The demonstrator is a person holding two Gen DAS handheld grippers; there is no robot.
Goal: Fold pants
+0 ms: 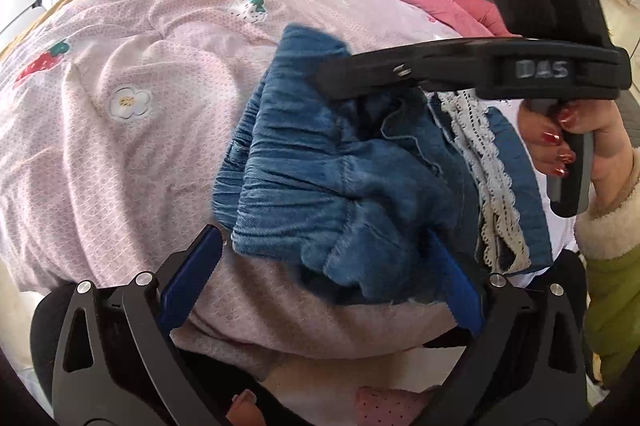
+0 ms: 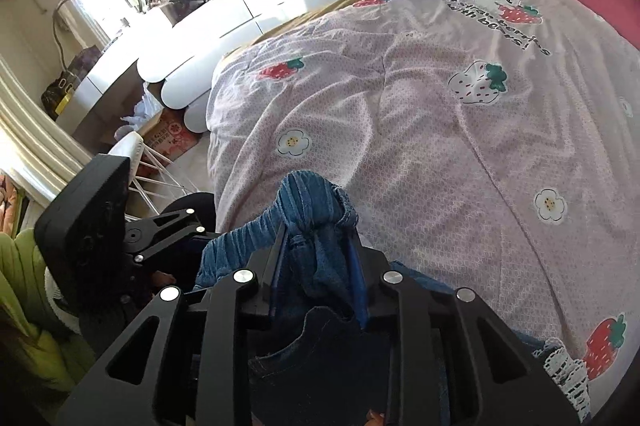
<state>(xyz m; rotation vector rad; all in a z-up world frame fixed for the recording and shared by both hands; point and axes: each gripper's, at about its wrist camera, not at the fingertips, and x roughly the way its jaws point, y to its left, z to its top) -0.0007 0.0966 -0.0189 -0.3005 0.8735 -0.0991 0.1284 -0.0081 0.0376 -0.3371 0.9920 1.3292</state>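
Right claw: the right gripper (image 2: pixel 318 266) is clenched on a bunched bit of the denim pants (image 2: pixel 316 202), which poke up between its blue pads (image 2: pixel 358 286).
Left claw: the left gripper (image 1: pixel 326 266) has its fingers spread wide; the blue cloth droops between them, and it is not pinching anything.
Pants: small blue jeans with white lace trim (image 1: pixel 496 178), held up in a lump over the near edge of the bed.
Bed: a pink strawberry quilt (image 1: pixel 120 66) covers it, with lots of room.
How to do it well: I think the left claw should pinch the waistband corner first. Then both should pull apart gently, lay the pants flat on the quilt, and fold leg onto leg.
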